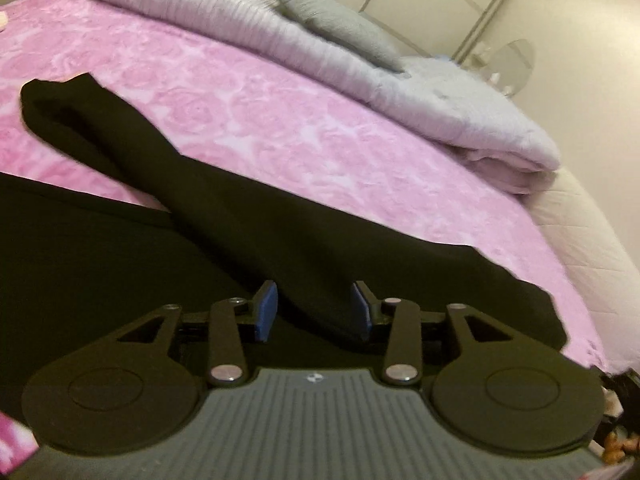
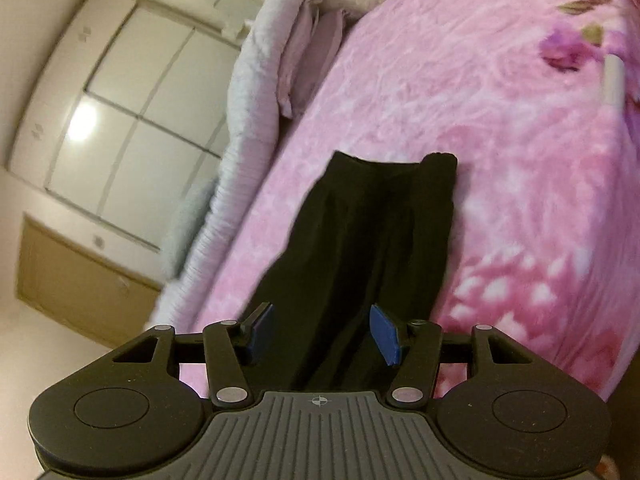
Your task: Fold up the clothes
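Across the lower half of the left wrist frame, the left gripper (image 1: pixel 314 310) stands with its blue pads (image 1: pixel 266 312) apart, nothing between them, poised over a black garment (image 1: pixel 248 216) spread on the pink floral blanket (image 1: pixel 224 92). One long limb of the garment, a sleeve or a trouser leg (cannot tell which), runs toward the upper left of that frame and lies crossed over the main body of cloth.

At lower centre of the right wrist frame, the right gripper (image 2: pixel 322 334) likewise has its pads (image 2: pixel 384 334) spread and grips nothing; the garment (image 2: pixel 368 232) stretches away from it up the middle of the frame, its far end near frame centre. A folded pale quilt (image 1: pixel 460 100) sits along the bed's far edge, clear of the work.

Judgement: folding appears at an early stage, with the cloth laid out but no neat fold yet made. Both grippers seem placed for a pinch at the near edge. The next move calls for closing each on a single edge, then carrying it over evenly. Motion blur limits finer detail.
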`<state>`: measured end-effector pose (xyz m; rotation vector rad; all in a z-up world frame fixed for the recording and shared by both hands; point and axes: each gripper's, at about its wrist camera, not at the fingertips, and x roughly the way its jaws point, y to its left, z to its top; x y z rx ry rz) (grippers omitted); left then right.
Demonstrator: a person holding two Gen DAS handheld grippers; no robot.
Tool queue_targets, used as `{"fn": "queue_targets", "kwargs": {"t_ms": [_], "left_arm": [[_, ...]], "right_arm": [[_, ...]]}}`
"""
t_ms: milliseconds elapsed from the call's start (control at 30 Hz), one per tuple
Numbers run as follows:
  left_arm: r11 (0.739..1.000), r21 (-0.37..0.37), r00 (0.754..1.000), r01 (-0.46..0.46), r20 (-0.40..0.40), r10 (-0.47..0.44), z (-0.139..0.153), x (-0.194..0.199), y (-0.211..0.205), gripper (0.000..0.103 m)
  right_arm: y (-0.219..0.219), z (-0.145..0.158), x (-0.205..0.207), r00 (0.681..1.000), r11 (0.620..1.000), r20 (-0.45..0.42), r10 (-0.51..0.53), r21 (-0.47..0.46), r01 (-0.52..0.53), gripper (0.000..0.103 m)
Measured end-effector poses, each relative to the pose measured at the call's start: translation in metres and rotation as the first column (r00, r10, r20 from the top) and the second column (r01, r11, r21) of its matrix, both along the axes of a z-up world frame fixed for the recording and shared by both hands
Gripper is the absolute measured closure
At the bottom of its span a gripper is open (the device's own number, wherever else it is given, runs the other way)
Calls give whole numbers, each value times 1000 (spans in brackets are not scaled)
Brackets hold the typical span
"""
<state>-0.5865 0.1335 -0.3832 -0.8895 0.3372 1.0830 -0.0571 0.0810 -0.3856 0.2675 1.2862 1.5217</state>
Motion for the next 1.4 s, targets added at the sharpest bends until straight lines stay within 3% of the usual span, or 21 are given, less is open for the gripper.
{"fn": "queue_targets", "kwargs": {"t_ms": [200,367,433,500,700,767,800,867,933,1067,1200,1400], "left_arm": [[989,-118,994,-94,37,99,-20,-5,38,67],[984,-146,989,-101,91,116,-31,-4,56,68],[988,-124,991,-92,86,103,-32,1,58,70],[994,-85,995,-70,64,76,-29,5,57,85],[997,-59,998,-44,31,46,-30,12,52,85],[998,-49,999,-35,37,37,-31,12,52,88],[999,-36,999,-21,26,22,-31,13,52,102],[1000,-15,1000,-5,9,5,-29,13,51,103],[1000,16,1000,-6,17,6,-24,10,45,103],[990,141,1000,-8,15,6,-1,1,16,103],[980,198,999,-10,34,3,15,-12,-23,103],[993,119,999,26,-38,-22,-11,-13,-56,103]], "right_arm": [[27,-1,9,1000,1000,6,-12,-4,12,46],[52,-1,22,999,999,-5,-40,-7,39,46],[59,-5,28,998,997,-20,-68,-31,67,46],[64,-10,35,995,993,-36,-97,-64,95,46],[76,-19,42,992,996,-93,-80,-31,78,47],[84,-22,40,995,996,-69,-74,-54,71,57],[88,-23,39,996,996,-57,-69,-58,66,60],[96,-26,39,998,997,-40,-56,-51,53,80],[98,-23,39,999,999,-5,-44,-26,44,87],[87,-6,40,998,998,61,-26,50,23,88],[65,2,49,999,995,34,-42,90,38,88],[43,-24,60,995,996,35,-91,-10,91,89]]}}
